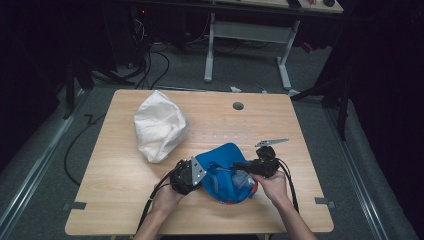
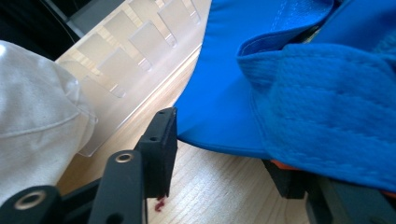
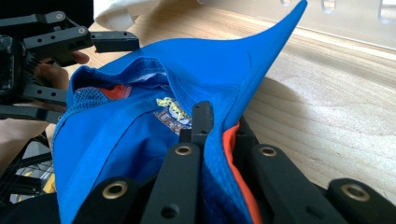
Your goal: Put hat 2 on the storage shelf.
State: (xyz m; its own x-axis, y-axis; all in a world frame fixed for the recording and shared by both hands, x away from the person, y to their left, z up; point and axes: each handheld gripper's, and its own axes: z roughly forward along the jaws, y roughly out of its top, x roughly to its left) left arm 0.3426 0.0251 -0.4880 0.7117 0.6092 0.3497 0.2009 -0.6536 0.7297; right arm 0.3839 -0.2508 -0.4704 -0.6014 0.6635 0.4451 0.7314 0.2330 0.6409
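A blue cap (image 1: 225, 167) with an orange trim lies inside-up near the table's front edge, its brim pointing away from me. My right gripper (image 1: 241, 168) comes in from the right and is shut on the cap's rim (image 3: 223, 126); blue fabric and orange edge are pinched between its jaws. My left gripper (image 1: 206, 175) sits at the cap's left side. In the left gripper view its jaws (image 2: 219, 154) stand apart. The cap (image 2: 303, 93) drapes over the right jaw, and the left finger (image 2: 159, 140) stands beside the brim's edge without pressing on it.
A crumpled white cloth bag (image 1: 159, 126) lies left of the cap, close to my left gripper (image 2: 32, 116). A clear slotted plastic strip (image 2: 135, 46) lies on the wooden table (image 1: 125, 200) beyond the cap. A round hole (image 1: 238, 106) sits near the far edge.
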